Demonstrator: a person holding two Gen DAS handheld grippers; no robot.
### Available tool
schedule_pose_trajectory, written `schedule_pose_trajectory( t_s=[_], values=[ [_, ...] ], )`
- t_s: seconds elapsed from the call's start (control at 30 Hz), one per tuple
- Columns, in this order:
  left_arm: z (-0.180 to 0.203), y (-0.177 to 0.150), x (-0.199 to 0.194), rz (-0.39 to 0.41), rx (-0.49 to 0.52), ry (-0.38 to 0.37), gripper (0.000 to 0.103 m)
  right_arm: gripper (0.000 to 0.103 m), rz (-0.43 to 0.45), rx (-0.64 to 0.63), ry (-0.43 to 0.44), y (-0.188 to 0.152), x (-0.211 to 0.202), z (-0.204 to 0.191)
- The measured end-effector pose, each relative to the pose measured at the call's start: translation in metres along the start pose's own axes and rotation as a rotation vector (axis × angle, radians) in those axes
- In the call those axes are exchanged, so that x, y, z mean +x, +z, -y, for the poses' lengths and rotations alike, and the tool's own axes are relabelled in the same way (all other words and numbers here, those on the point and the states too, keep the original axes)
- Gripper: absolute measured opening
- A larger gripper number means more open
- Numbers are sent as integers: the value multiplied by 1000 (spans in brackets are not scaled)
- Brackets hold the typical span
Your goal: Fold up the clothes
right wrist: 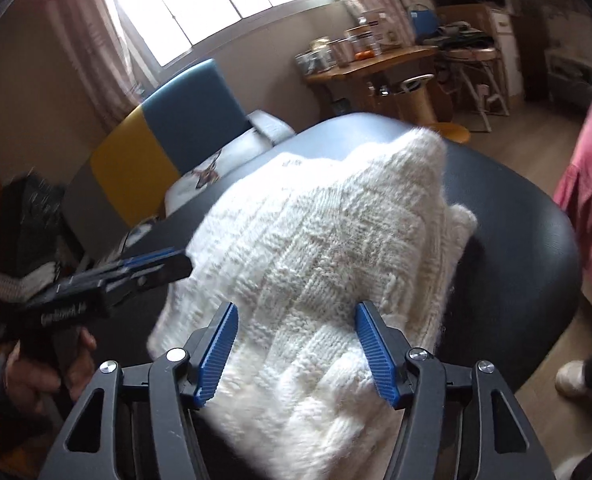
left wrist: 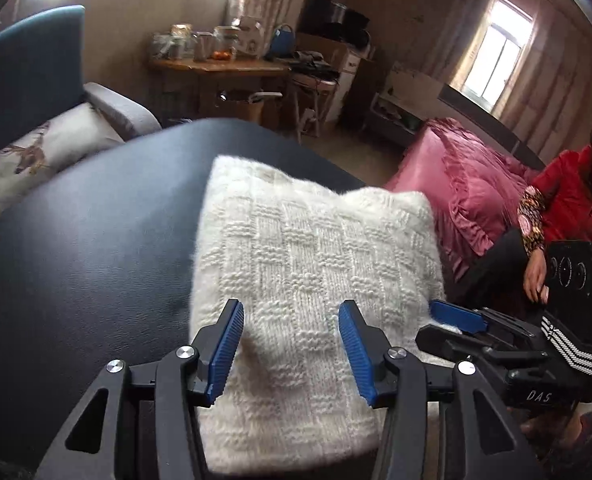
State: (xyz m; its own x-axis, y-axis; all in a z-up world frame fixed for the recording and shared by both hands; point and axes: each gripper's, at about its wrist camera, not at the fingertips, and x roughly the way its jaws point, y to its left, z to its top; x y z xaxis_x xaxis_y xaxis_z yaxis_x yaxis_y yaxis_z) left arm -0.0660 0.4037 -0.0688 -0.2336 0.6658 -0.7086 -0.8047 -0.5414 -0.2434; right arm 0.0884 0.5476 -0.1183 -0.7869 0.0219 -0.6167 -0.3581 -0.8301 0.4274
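A folded white knitted sweater lies on the black table. Its near edge reaches under both grippers. My left gripper is open, its blue pads spread over the sweater's near part with only knit between them. The right gripper comes in from the right at the sweater's edge. In the right wrist view the right gripper is open wide over the sweater. The left gripper shows side-on at the sweater's left edge, held by a hand.
A blue and yellow armchair with a deer cushion stands left of the table. A pink bed and a seated person in red are on the right. Behind is a cluttered wooden desk. The table's rounded edge is near.
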Motion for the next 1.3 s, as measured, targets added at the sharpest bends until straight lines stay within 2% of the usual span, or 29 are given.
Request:
schedule_pose_trajectory(
  t_s=[0.07, 0.17, 0.2, 0.4, 0.47, 0.57, 0.67, 0.73, 0.8, 1.0, 1.3],
  values=[
    [5, 0, -19, 30, 9, 51, 53, 70, 42, -10, -23, 6, -21, -18],
    [19, -7, -51, 84, 36, 126, 53, 92, 106, -52, -74, 8, -44, -45],
    [23, -10, -63, 104, 44, 151, 53, 103, 109, -50, -81, 6, -47, -53],
    [40, -24, -118, 186, 80, 299, 54, 103, 92, -51, -163, 0, -56, -93],
    [41, -29, -132, 198, 80, 315, 54, 103, 95, -61, -193, 0, -59, -105],
    [39, -36, -153, 212, 65, 311, 54, 103, 134, -87, -301, 3, -63, -123],
    [37, -40, -167, 192, 50, 327, 53, 103, 175, -114, -421, 7, -66, -141],
    [37, -43, -175, 191, 76, 378, 53, 103, 197, -134, -494, 9, -68, -153],
    [35, -47, -181, 202, 90, 432, 53, 103, 198, -166, -529, 6, -70, -164],
    [21, -50, -192, 189, 10, 332, 53, 103, 170, -192, -532, 1, -74, -164],
    [22, -45, -186, 161, -8, 308, 53, 103, 125, -194, -464, -3, -66, -154]
  ],
)
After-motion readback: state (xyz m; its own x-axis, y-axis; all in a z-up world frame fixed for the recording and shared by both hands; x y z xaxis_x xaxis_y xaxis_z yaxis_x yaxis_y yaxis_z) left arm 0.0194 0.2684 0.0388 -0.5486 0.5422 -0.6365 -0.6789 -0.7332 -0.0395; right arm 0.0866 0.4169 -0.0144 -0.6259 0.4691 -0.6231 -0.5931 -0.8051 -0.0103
